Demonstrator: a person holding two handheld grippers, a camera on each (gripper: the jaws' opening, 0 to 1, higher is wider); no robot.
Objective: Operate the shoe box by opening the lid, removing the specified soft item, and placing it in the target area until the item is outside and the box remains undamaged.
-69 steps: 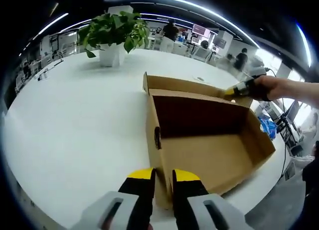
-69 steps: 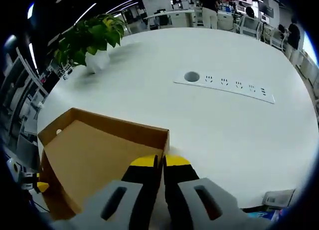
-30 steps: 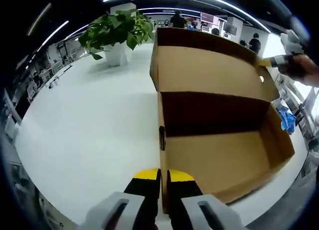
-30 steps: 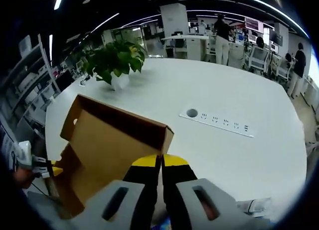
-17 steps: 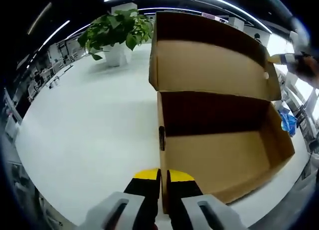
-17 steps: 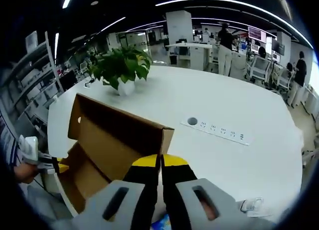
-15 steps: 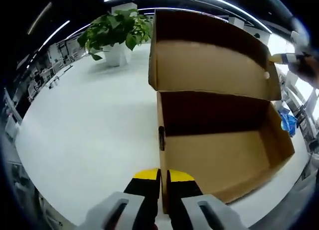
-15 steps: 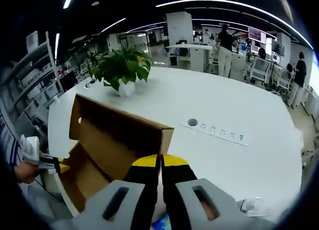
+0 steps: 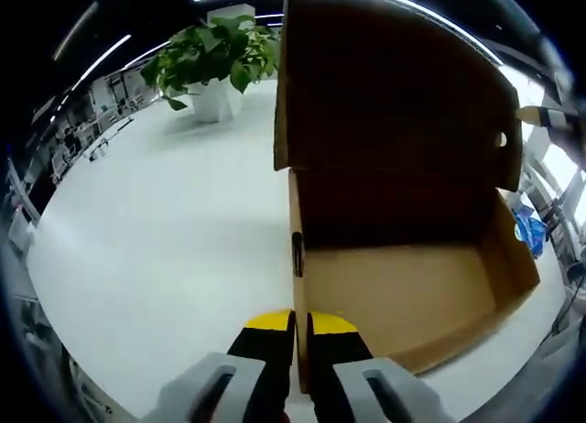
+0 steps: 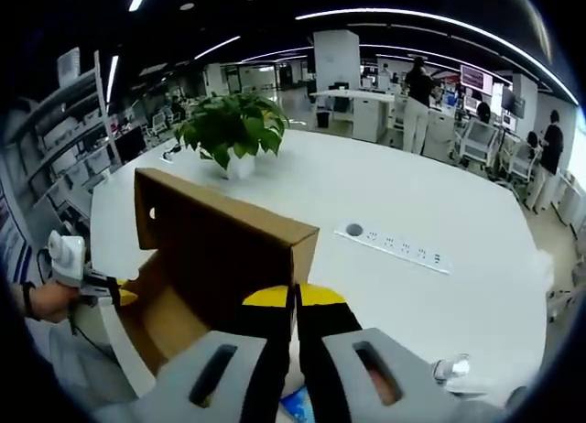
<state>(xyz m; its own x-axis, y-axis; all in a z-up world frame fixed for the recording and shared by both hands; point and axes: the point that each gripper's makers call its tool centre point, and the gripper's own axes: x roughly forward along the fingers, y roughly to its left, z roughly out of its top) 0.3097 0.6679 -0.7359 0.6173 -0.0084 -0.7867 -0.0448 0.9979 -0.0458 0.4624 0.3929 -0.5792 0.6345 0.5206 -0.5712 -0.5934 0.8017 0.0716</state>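
The brown cardboard shoe box lies open on the white table. Its hinged lid stands about upright, its inside in shadow. My left gripper is shut on the box's near corner wall. My right gripper is shut on the lid's free corner, and it enters the left gripper view at the far right. The box floor that I see is bare cardboard. In the right gripper view, my left gripper sits at the box's low left, held by a hand.
A potted green plant stands at the table's far side, also in the right gripper view. A white power strip lies flat in the table beyond the lid. A blue object sits off the table edge. People stand at desks far behind.
The lid has swung further up, from leaning back to about upright, with my right gripper raising its corner. My left gripper has kept its hold on the box wall.
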